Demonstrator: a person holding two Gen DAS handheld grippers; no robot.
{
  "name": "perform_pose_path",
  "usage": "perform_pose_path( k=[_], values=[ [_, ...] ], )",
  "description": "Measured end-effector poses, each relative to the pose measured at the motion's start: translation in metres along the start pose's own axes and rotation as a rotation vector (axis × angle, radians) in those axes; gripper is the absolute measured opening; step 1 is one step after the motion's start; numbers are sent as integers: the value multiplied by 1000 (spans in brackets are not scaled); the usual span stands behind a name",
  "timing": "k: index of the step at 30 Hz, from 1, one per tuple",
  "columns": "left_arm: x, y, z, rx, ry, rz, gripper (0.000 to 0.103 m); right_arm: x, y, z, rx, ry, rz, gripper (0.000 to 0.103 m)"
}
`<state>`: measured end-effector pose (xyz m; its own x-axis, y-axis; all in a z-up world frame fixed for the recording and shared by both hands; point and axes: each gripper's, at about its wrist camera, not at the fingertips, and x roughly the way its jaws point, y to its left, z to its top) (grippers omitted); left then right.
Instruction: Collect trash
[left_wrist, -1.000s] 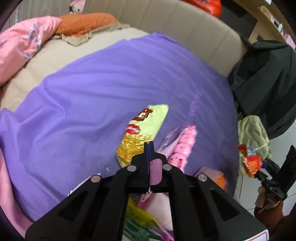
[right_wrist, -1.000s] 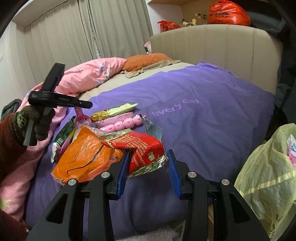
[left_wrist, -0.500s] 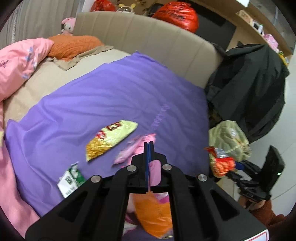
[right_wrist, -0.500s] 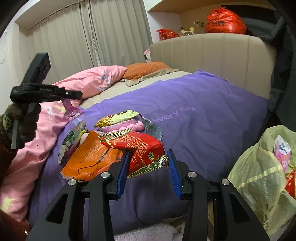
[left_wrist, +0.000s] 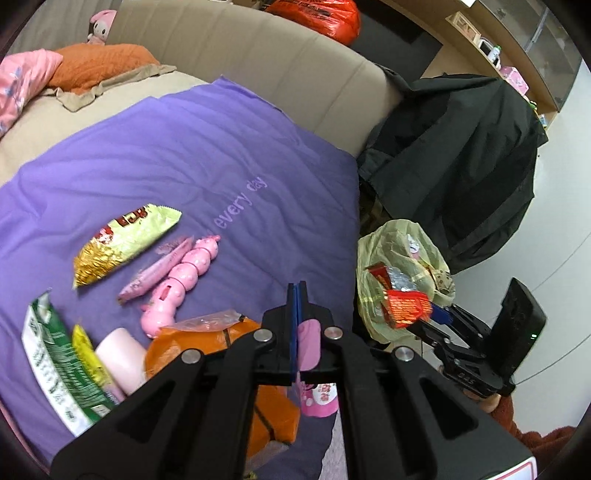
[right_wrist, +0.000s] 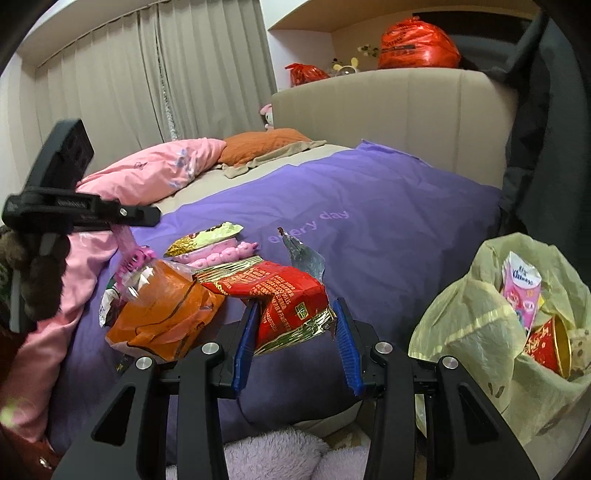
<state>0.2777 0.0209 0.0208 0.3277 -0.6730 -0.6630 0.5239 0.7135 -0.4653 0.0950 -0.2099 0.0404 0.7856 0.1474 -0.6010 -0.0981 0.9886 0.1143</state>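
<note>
My left gripper is shut on a thin pink wrapper that hangs below its fingers, above the purple blanket. It shows in the right wrist view with the pink wrapper dangling. My right gripper holds a red and gold snack bag between its blue pads, near the bed's edge. A yellow trash bag stands at the right, with wrappers inside. It lies beside the bed in the left wrist view, with the red snack bag in front of it.
On the blanket lie an orange bag, a pink bead-shaped toy, a green-gold snack bag, a green wrapper and a pale pink block. A black coat hangs to the right. Pink bedding lies at the left.
My left gripper has risen and drawn back with the pink wrapper, so more of the bed and the trash bag show. My right gripper has moved with the red bag toward the trash bag.
</note>
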Motion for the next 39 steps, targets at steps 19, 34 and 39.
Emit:
perform_pose_path(
  k=[19,34,39],
  values=[
    [12,20,-42,34,37,155,41,12,6,-10,-36,32,30,39],
    [77,21,-50,-169,125,196,53,-7,-9,-12,-13,-8,-10,39],
    [94,26,-42,-232,98,217,21,-14,-15,-13,-21,-13,-28,39]
  ],
)
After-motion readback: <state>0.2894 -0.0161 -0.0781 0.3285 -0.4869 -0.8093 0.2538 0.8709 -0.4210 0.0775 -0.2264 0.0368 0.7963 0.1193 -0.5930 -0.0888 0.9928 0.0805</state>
